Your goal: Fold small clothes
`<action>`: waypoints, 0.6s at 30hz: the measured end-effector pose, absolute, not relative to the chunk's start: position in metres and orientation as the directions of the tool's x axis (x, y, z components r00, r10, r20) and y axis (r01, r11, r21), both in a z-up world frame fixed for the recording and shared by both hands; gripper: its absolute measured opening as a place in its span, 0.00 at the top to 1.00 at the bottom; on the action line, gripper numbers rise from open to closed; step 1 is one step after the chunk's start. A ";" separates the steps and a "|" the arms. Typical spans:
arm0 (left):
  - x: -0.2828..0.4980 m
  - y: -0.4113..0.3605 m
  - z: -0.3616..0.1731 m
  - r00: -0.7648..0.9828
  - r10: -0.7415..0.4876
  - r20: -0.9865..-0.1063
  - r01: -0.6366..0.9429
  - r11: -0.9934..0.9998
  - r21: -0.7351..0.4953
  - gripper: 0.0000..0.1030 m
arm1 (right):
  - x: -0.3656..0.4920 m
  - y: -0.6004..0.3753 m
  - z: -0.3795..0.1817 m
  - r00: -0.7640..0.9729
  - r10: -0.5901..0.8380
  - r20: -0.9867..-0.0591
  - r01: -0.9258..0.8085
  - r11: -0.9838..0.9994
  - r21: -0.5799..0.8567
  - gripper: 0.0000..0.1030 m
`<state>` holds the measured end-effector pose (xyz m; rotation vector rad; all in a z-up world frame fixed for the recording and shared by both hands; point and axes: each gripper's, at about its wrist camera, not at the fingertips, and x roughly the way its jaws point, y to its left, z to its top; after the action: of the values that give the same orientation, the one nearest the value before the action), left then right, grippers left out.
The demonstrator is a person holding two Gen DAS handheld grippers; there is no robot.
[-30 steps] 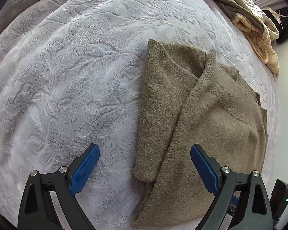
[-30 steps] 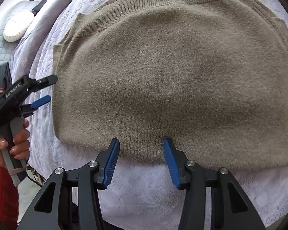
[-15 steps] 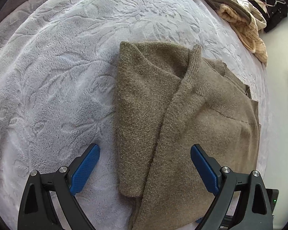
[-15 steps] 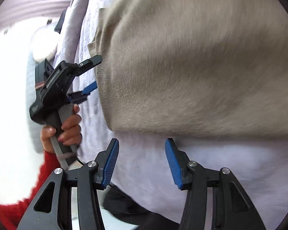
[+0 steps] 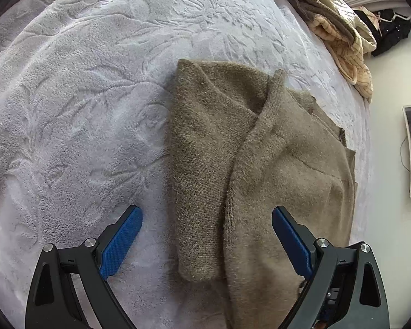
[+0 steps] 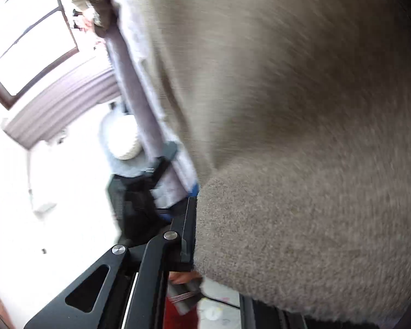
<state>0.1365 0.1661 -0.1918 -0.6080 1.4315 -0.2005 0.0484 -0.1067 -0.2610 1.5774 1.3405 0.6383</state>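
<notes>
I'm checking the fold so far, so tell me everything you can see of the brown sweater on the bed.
The sweater is olive-brown fuzzy knit with a ribbed neckline band. It lies mostly flat on the pale embossed blanket, one side panel folded in over the body, making a straight left edge. The open left gripper hovers at its near end without touching. In the blurred right wrist view, the cloth fills the frame and drapes over the right gripper, hiding that gripper's fingertips.

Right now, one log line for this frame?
step: folding sweater on blanket | left gripper: open, above sweater edge | right gripper: sweater covers fingers, state unclear
</notes>
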 end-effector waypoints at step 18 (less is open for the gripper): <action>0.181 0.116 -0.203 0.064 -0.514 -0.855 -0.111 0.848 -0.518 0.41 | 0.045 -0.090 -0.227 -0.025 0.893 -0.449 0.251 0.440 0.862 0.81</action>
<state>0.1806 0.1163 -0.2028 -0.5227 1.4944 -0.3267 0.0452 -0.0896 -0.2267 1.0413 1.5475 0.7019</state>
